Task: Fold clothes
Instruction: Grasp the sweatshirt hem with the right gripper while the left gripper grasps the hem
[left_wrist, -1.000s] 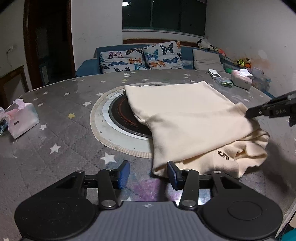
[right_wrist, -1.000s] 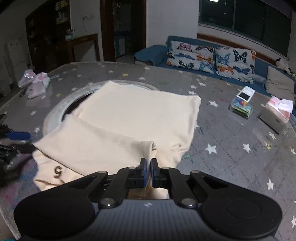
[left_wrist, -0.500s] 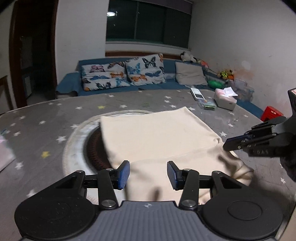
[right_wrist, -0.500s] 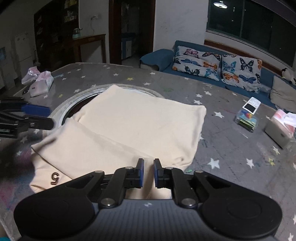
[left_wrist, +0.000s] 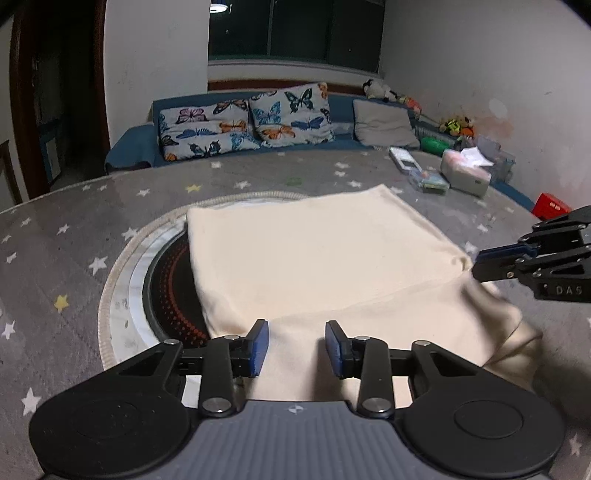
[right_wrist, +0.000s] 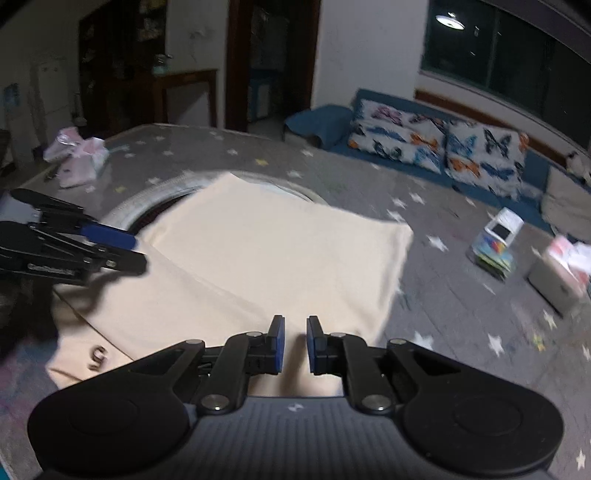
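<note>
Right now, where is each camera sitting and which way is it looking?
Left wrist: sits on the left gripper, looking down over its closing fingers at the cream garment, sofa beyond.
Right wrist: sits on the right gripper, looking over its narrowly parted fingers at that garment, doorway beyond.
Shared: the garment, the starry table, each other's gripper.

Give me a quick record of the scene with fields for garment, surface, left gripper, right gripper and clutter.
garment: cream garment, partly folded, a dark numeral showing near one edge
surface: grey star-print table cover, with a round inset partly under the garment
left gripper: left gripper closing, cloth under its fingers, not pinched
right gripper: right gripper slightly apart over the cloth edge, nothing gripped
clutter: tissue box and small clear box at the far side
</note>
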